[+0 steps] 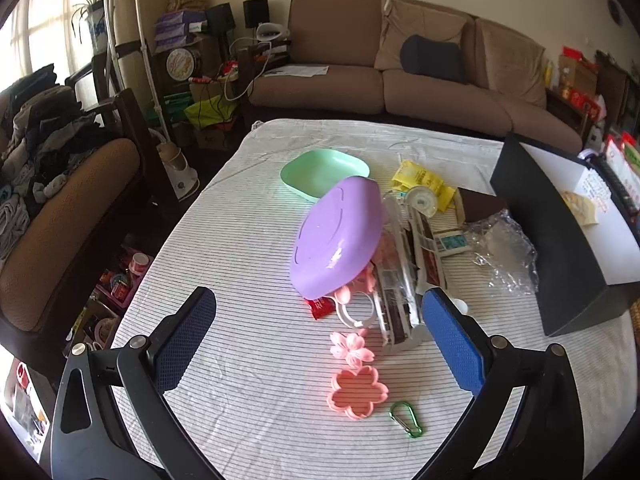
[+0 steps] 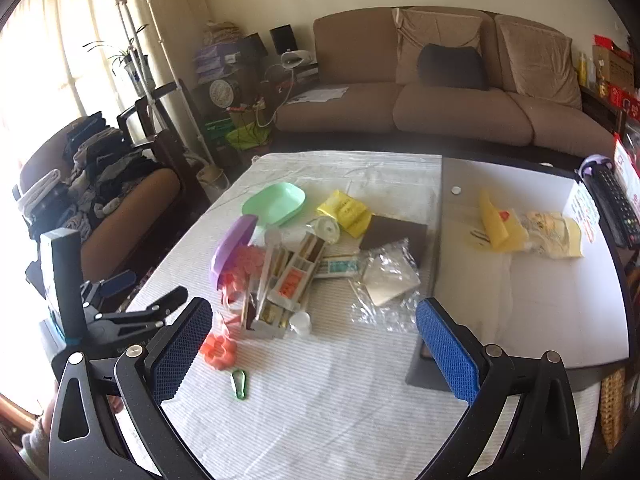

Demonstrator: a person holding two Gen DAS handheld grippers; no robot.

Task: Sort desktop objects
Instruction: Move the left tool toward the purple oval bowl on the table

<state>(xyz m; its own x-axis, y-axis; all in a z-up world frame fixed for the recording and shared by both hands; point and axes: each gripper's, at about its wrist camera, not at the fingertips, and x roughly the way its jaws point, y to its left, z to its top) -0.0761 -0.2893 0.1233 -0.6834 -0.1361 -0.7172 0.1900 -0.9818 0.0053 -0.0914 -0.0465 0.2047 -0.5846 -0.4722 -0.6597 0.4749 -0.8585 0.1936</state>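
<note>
A pile of small objects lies mid-table on the striped cloth. A purple oval dish leans tilted on a clear organiser box, behind it a green dish. Two pink flower cutters and a green carabiner lie nearest. My left gripper hovers open above them, nothing between its blue pads. My right gripper is open too, above the cloth in front of the organiser box, with the carabiner near its left finger. The left gripper's body shows at the left edge.
A black tray with a white floor sits at the right, holding yellow packets and a small white cap. Crinkled clear plastic, a brown pad and a yellow packet lie beside the pile. A remote lies far right; sofa behind.
</note>
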